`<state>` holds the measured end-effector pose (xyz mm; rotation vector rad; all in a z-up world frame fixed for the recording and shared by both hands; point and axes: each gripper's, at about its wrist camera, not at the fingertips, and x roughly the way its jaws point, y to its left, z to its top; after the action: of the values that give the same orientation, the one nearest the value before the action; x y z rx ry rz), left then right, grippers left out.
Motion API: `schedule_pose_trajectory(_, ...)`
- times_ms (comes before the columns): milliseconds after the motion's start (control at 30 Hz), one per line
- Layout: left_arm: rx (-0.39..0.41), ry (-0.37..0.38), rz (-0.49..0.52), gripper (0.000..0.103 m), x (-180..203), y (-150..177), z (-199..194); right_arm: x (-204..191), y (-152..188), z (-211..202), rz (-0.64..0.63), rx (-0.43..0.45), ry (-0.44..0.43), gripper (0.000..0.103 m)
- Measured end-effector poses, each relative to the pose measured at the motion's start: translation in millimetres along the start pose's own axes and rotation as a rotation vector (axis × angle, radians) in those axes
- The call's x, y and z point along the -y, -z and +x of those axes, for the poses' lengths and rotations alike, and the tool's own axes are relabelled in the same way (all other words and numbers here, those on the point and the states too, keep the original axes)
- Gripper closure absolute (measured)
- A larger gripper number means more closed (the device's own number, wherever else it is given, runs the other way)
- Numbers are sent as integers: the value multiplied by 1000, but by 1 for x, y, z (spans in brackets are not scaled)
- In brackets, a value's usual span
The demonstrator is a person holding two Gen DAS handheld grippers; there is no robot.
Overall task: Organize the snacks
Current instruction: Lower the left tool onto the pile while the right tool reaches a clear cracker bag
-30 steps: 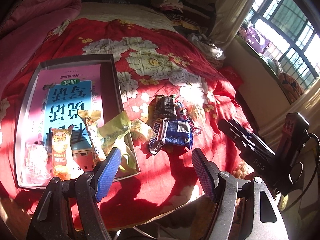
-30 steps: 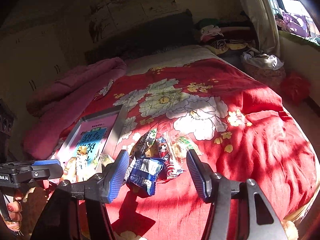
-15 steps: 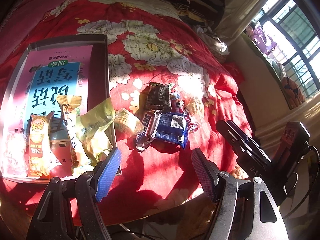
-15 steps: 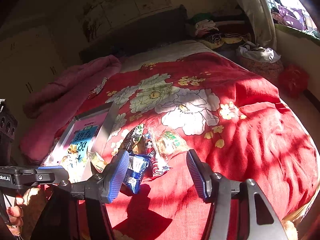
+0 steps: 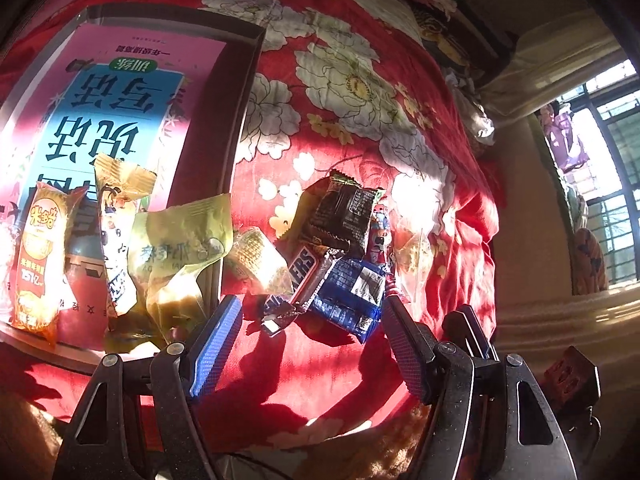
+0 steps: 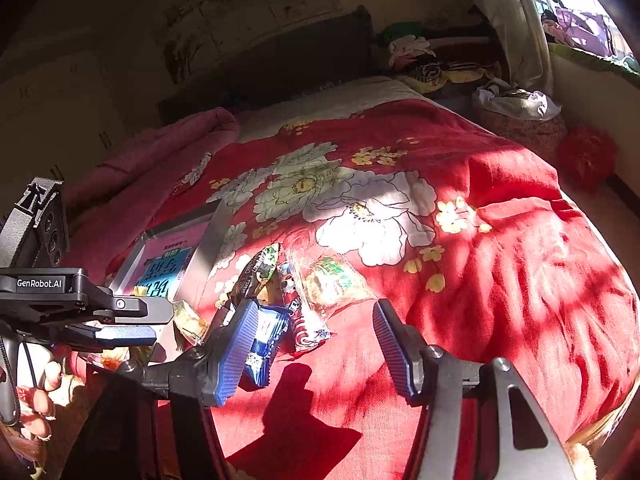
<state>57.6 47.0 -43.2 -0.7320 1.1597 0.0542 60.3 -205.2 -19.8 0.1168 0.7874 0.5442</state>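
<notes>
A pile of snacks lies on the red floral bedspread: a Snickers bar (image 5: 301,271), a blue packet (image 5: 347,295), a black packet (image 5: 343,213) and a clear bag (image 6: 329,281). A shallow box (image 5: 208,184) with a pink and blue bottom holds an orange packet (image 5: 38,256) and yellow-green wrappers (image 5: 176,248). My left gripper (image 5: 310,344) is open and empty, just short of the Snickers and blue packet. My right gripper (image 6: 310,350) is open and empty over the pile's near edge, with the blue packet (image 6: 266,342) beside its left finger.
The red bedspread (image 6: 500,272) drops off at the near and right edges. A pink blanket (image 6: 152,160) lies at the far left. Clothes (image 6: 416,56) pile by the headboard. A window (image 5: 612,168) and curtain are on the right. The left gripper body (image 6: 60,300) shows in the right wrist view.
Both grippers have moved closer to the snack pile and lower. The pile and box now look larger in both views. Both stay open. No snack has moved.
</notes>
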Motion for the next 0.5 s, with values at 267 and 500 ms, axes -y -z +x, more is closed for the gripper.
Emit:
schedule_pose_trajectory(267,-20,-34,-152,30,-8,-10,18,6,-1,10,-2,-11,10,44)
schedule_pose_trajectory(500,18,-73,-228,30,-5,-18,25,6,-3,20,-21,-17,-3,44)
